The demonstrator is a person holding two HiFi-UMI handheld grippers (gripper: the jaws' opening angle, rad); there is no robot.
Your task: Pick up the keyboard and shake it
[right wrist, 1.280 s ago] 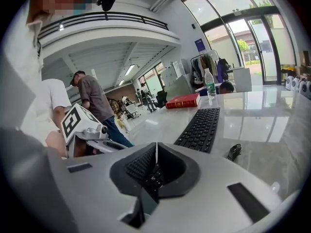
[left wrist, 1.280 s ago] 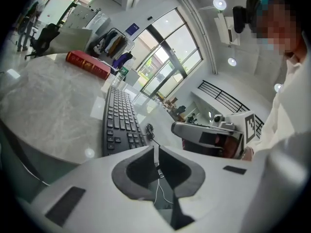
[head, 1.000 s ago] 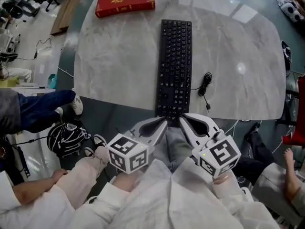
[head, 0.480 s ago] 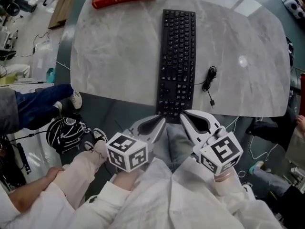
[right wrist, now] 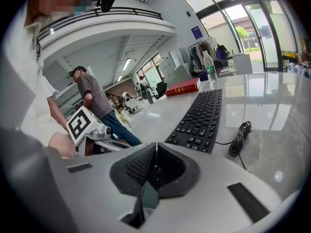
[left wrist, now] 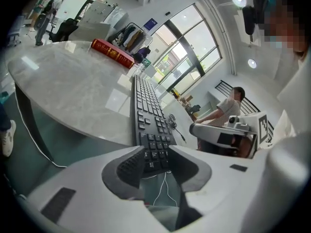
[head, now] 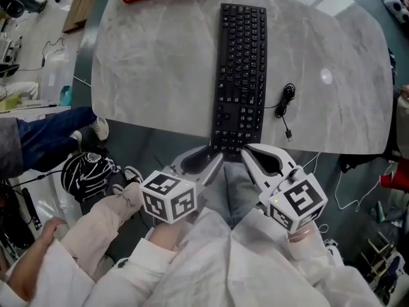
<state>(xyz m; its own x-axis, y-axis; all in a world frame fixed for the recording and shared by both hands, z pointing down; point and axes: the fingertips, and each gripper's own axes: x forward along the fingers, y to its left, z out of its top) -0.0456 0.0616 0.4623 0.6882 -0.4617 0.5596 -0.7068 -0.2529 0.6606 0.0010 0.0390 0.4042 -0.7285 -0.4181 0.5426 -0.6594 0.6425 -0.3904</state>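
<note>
The left gripper (left wrist: 155, 154) has just been opening its jaws, with nothing between them. The keyboard (head: 241, 69) lies just ahead on the table (head: 153, 75). The right gripper (right wrist: 154, 154) is closed and empty beside it.

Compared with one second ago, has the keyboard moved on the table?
No. The keyboard still lies with its near end over the near edge of the table, the coiled cable at its right as before; only the camera shifted.
</note>
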